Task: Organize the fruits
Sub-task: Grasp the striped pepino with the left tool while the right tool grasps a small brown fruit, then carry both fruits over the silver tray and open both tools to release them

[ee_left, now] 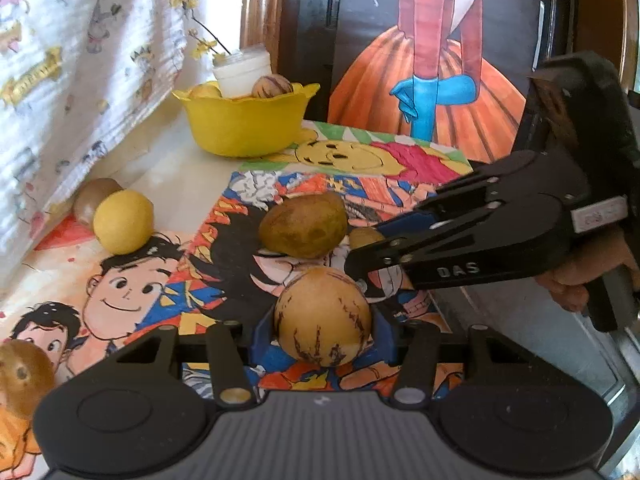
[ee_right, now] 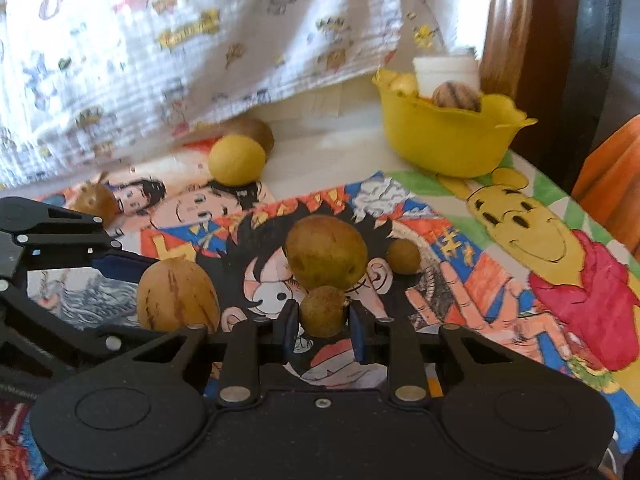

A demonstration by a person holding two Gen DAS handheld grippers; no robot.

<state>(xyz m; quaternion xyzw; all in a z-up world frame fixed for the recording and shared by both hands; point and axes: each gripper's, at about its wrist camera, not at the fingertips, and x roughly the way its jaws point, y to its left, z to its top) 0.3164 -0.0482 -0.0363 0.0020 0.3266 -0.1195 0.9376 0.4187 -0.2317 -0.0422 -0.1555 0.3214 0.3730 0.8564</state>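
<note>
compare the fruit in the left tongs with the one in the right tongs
The left fruit is large, pale yellow with dark streaks; the right fruit is small, plain dull brown. The left tongs stand wider apart than the right tongs. Both fruits are round and gripped.

The counter (ee_left: 168, 168) is seen as a pale surface, largely covered by bright hand-coloured cartoon drawings (ee_right: 460, 240) laid flat across it. Along its far edge a white crinkled cloth (ee_right: 180, 60), printed with small cartoon figures, is hung, and daylight is let through it, so that the cloth glows. At the far right corner a brown wooden post (ee_right: 508, 40) is stood upright beside a dark panel (ee_left: 312, 32). Against that panel a large painted picture (ee_left: 436, 92) of a figure in an orange skirt and blue gloves is propped.
</note>
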